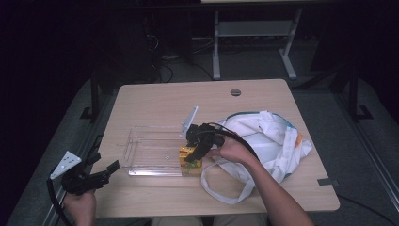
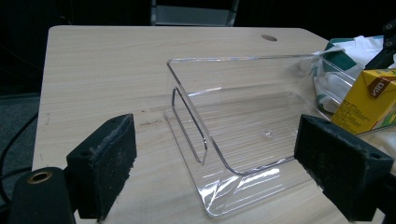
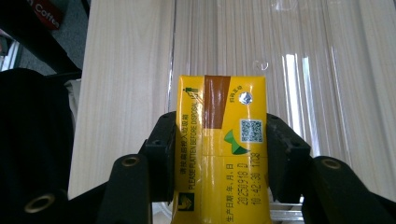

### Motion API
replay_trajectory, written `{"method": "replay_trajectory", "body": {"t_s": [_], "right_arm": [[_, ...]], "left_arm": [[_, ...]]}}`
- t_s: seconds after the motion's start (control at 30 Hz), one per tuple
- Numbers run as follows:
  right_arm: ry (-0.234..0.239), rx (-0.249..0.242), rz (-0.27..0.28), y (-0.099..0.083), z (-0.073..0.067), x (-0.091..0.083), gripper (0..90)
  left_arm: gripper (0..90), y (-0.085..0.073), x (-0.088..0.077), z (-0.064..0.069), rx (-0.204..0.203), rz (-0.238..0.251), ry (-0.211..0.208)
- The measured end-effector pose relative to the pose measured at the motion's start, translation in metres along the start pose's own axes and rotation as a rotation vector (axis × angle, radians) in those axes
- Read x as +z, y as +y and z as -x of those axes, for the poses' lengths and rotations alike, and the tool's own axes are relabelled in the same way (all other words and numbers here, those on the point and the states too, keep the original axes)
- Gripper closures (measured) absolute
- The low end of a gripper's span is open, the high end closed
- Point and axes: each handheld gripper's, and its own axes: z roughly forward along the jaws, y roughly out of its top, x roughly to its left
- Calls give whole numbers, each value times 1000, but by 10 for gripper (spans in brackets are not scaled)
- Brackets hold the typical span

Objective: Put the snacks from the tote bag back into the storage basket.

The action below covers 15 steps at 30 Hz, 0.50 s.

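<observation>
Unpacking a bag into a clear tray, early stage. The right gripper (image 1: 196, 151) had its jaws closed on the two side faces of a yellow drink carton (image 3: 219, 144), as the right gripper view showed: the pads pressed flat against the carton, whose printed top face looked toward the camera. In the high view the carton (image 1: 189, 157) stood at the tray's near right corner, close to the front edge of the worktop (image 1: 155, 99); whether it already rested on the tray floor or hung just above it could not be told. The clear plastic tray (image 1: 150, 153) lay at the middle of the worktop, its floor otherwise bare in the left gripper view, where the carton (image 2: 369, 100) appeared at the tray's far right side. A white cloth bag (image 1: 263, 139) with loose handles lay just right of the tray, toward the right edge of the worktop; its contents were hidden.

The left gripper (image 1: 96, 176) was held off the front left corner of the worktop, its jaws wide apart and holding nothing, pointed toward the tray (image 2: 243, 135).

Judged progress: the carton had been brought from the bag side to the tray, but it had not yet been let go. Remaining, as it appeared: settle the carton upright on the tray floor, open the jaws and draw clear.
</observation>
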Motion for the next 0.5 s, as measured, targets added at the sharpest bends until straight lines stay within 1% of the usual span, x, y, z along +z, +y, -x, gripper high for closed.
{"method": "replay_trajectory", "body": {"t_s": [0.33, 0.43, 0.5], "right_arm": [[9, 10, -4, 0, -3, -1, 510], [13, 3, 0, -1, -3, 0, 507], [15, 8, -6, 0, -5, 0, 504]], "left_arm": [[126, 0, 0, 0, 2, -2, 0], [126, 0, 0, 0, 1, -1, 0], [126, 0, 0, 0, 0, -1, 1]]}}
